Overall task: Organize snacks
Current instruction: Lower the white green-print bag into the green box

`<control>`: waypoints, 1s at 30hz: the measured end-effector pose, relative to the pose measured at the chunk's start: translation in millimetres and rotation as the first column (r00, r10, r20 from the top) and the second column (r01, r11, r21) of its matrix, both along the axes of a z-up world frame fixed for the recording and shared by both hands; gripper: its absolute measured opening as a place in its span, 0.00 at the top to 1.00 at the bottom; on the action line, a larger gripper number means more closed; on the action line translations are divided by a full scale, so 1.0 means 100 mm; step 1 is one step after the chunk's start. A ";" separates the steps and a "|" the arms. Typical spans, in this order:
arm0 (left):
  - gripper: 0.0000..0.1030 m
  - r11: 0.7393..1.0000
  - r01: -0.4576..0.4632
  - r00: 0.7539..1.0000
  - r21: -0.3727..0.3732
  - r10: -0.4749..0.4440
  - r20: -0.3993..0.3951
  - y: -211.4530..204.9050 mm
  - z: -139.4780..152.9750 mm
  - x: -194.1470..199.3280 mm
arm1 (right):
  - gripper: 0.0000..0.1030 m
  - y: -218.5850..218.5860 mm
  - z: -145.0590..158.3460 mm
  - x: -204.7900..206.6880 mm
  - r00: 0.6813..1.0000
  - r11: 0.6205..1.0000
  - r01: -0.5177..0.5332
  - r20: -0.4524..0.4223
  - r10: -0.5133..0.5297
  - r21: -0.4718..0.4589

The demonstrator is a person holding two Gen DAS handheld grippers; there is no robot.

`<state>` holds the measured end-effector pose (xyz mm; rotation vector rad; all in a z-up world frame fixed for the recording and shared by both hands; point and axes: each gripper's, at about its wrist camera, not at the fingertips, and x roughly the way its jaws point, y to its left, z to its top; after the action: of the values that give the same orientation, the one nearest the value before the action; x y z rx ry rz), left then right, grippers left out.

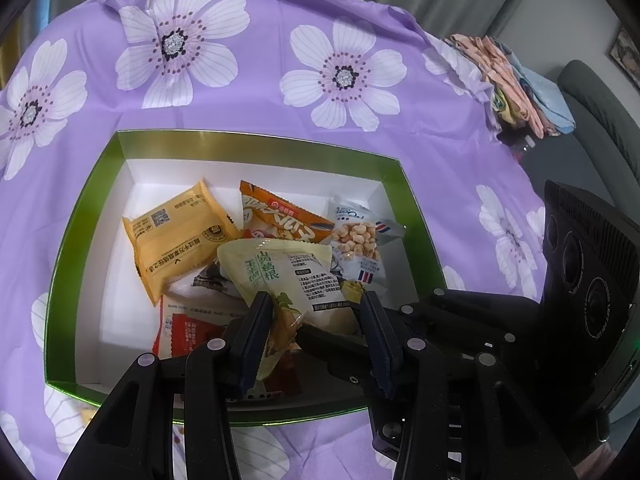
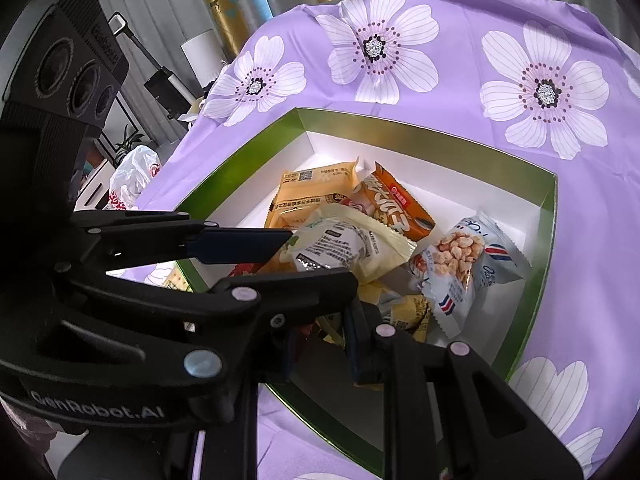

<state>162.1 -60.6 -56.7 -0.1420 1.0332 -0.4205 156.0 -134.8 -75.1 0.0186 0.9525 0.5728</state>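
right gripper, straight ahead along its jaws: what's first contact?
Likely the small yellow snack packet lying in the green box, just beyond the right gripper. Its jaws look nearly shut and empty; depth is uncertain.

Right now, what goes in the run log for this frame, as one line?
stage: packing snacks | left gripper: shut on pale green packet over green box | right gripper: nearly closed, contents unclear
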 end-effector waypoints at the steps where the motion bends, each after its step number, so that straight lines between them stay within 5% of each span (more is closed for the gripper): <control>1: 0.56 1.000 0.000 1.000 0.004 0.000 0.001 -0.01 0.00 0.00 | 0.78 0.00 0.00 0.00 1.000 1.000 0.001 -0.001 -0.001 0.001; 30: 0.56 0.995 -0.038 0.999 0.096 0.038 0.002 -0.10 -0.01 0.03 | 0.79 -0.02 -0.06 0.06 0.998 1.000 0.024 -0.057 -0.023 0.019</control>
<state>164.8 -70.2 -58.0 -0.0751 1.0472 -0.3355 161.9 -136.9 -81.0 0.0635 1.0006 0.5627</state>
